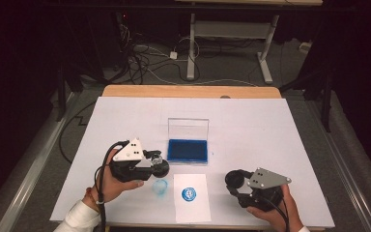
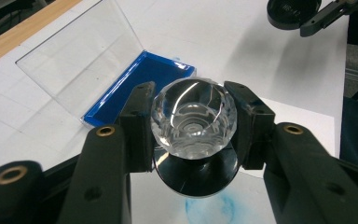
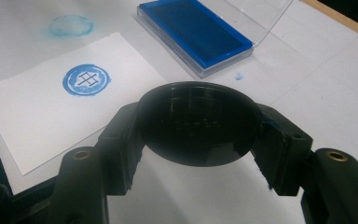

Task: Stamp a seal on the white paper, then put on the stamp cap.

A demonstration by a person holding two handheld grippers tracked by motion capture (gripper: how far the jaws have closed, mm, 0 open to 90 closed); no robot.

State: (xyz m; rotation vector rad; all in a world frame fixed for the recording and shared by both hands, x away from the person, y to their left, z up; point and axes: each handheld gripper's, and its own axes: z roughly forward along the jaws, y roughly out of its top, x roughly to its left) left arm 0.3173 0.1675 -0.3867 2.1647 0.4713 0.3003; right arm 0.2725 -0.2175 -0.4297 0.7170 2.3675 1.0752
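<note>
Nearest, on the white tabletop (image 1: 270,125), lies a slip of paper (image 1: 192,208) bearing a round blue stamped emblem (image 1: 189,194); just left of it a paler blue ring smudge (image 1: 160,186) marks the tabletop itself. Above that smudge the left claw (image 1: 157,162) grasps the stamp (image 2: 193,119) by its clear faceted knob, one jaw on each side, with the black disc base below. The stamp's axis runs from knob to base and looks tilted rather than upright, though I cannot tell how far. The knob is hard, smooth and likely slippery, so the flat facets are the place to hold; the piece seems light and stiff. At the near right, the right claw (image 1: 239,186) is clenched on the stamp's black round cap (image 3: 196,122), its hollow showing, gripped at the rim. Farther off, between the two, sits the blue ink pad (image 1: 188,150) with its clear lid (image 1: 188,128) standing open.
</note>
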